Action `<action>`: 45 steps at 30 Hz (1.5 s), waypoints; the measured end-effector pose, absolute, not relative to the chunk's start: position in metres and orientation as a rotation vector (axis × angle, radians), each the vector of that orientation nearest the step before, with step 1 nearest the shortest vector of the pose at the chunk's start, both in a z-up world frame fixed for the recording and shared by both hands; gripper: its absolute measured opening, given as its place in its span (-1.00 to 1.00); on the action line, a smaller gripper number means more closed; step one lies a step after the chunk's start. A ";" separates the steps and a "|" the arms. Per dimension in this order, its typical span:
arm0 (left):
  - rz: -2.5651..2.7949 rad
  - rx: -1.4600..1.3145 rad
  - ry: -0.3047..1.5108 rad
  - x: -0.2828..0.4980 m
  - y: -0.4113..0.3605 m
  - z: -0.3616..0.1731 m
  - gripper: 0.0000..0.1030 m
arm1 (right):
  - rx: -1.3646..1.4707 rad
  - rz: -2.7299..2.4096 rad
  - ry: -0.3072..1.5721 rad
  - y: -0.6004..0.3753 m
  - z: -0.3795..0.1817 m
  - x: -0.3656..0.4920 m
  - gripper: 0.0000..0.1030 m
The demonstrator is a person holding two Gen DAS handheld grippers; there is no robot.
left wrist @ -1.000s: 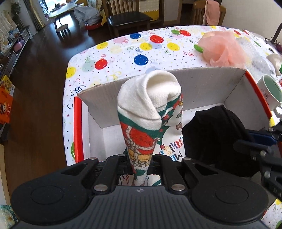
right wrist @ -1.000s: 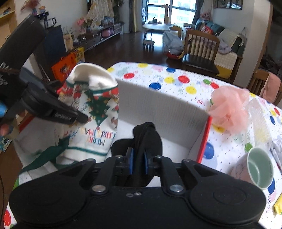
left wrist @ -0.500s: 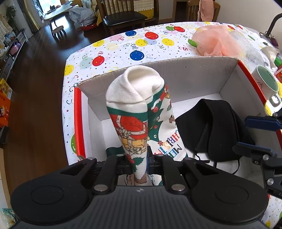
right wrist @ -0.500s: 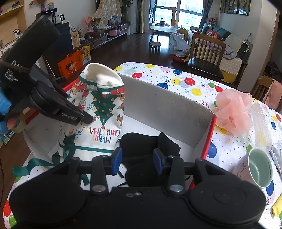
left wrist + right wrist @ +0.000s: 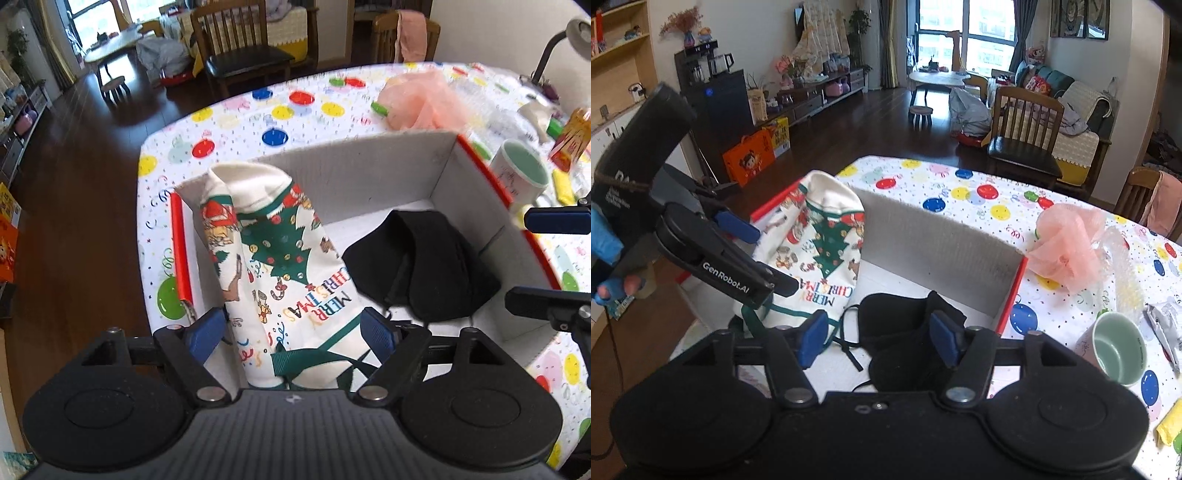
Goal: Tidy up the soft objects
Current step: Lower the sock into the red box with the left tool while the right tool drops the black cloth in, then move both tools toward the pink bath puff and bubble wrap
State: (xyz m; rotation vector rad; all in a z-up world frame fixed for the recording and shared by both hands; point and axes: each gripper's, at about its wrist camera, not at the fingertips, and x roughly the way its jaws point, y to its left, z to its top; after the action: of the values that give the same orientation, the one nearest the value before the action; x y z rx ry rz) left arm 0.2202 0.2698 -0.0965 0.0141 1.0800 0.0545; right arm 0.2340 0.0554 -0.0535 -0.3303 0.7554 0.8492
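Stocking (Christmas print) now leaning freely in box; left gripper, previously pinching it, is standing spread. Right gripper is staying spread over black cloth.

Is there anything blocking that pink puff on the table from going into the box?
Only the box's tall back wall stands between them. The pink puff lies just behind it, so it must be lifted over. Inside, the floor beside the black cloth looks free.

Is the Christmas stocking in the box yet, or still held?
In the box, released: the left tongs stand open around the Christmas stocking, which leans against the box wall.
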 end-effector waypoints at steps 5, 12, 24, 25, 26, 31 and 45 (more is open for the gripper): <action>0.052 -0.006 0.999 0.199 0.265 -0.071 0.57 | -0.301 0.873 0.707 0.038 -0.032 0.221 0.53; 0.029 -0.030 0.902 0.176 0.249 -0.036 0.59 | -0.257 0.887 0.627 0.016 0.000 0.202 0.81; -0.068 -0.134 0.784 0.175 0.206 0.001 0.69 | -0.182 0.805 0.535 -0.039 0.033 0.208 0.99; -0.072 -0.145 0.778 0.177 0.203 0.002 0.70 | -0.174 0.794 0.536 -0.044 0.033 0.211 0.99; -0.072 -0.154 0.772 0.180 0.199 0.003 0.76 | -0.167 0.789 0.539 -0.049 0.032 0.216 0.99; -0.055 -0.202 0.752 0.201 0.183 0.003 0.92 | -0.160 0.770 0.548 -0.073 0.028 0.241 0.99; 0.046 -0.214 0.765 0.301 0.137 -0.005 0.95 | -0.199 0.692 0.556 -0.125 0.002 0.328 0.99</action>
State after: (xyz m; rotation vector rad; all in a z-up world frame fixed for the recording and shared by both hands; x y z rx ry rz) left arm 0.3014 0.1370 -0.0050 -0.2142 0.7646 0.0461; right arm 0.3278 -0.1248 0.0019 -0.1990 0.5561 0.6919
